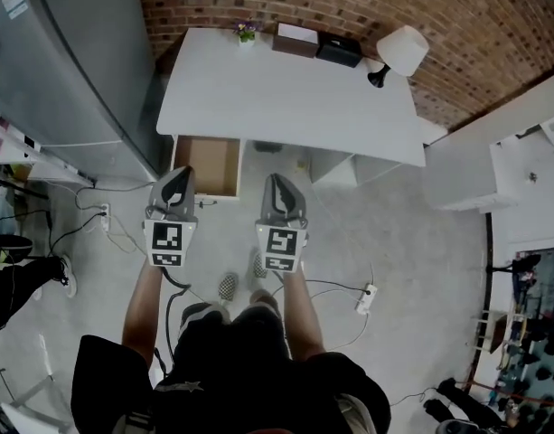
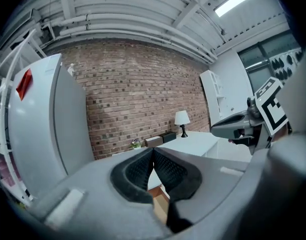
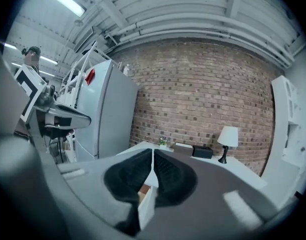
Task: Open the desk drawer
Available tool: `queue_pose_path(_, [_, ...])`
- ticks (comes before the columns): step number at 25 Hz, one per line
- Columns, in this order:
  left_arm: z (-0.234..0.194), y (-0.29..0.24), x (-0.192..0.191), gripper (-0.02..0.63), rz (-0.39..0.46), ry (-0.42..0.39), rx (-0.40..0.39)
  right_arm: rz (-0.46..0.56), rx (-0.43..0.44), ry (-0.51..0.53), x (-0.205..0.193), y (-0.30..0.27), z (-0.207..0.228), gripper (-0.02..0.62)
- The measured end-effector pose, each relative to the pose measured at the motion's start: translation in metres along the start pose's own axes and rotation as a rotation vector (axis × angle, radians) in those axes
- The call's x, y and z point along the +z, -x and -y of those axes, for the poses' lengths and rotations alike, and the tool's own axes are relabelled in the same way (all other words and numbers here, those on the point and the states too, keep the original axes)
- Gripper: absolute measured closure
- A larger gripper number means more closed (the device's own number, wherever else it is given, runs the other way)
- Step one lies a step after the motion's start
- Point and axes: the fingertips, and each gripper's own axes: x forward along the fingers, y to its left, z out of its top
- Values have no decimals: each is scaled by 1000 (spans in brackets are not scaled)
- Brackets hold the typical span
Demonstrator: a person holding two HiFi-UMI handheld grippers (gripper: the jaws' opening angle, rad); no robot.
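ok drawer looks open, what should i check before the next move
1. Drawer pulled out of desk: ok.
2. Drawer at full travel: cannot tell.
3. Left gripper shut, nothing between jaws: ok.
4. Right gripper shut, nothing between jaws: ok.
5. Neither gripper touching the drawer: ok.
6. Floor near feet free of power strip: not ok.

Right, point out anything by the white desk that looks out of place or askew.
Nothing spilled or damaged. The wood-lined drawer under the white desk's left front stands pulled out, apparently empty. A white power strip and loose cables trail over the grey floor. The white lamp stands upright.
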Motion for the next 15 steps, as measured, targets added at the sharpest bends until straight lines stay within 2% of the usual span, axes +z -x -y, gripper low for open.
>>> queue_pose_path(8, [30, 10, 42, 595, 47, -15, -17, 38, -38, 58, 24, 40, 32, 588])
queue_pose_path(15, [52, 21, 49, 595, 46, -22, -28, 48, -49, 36, 23, 62, 42, 588])
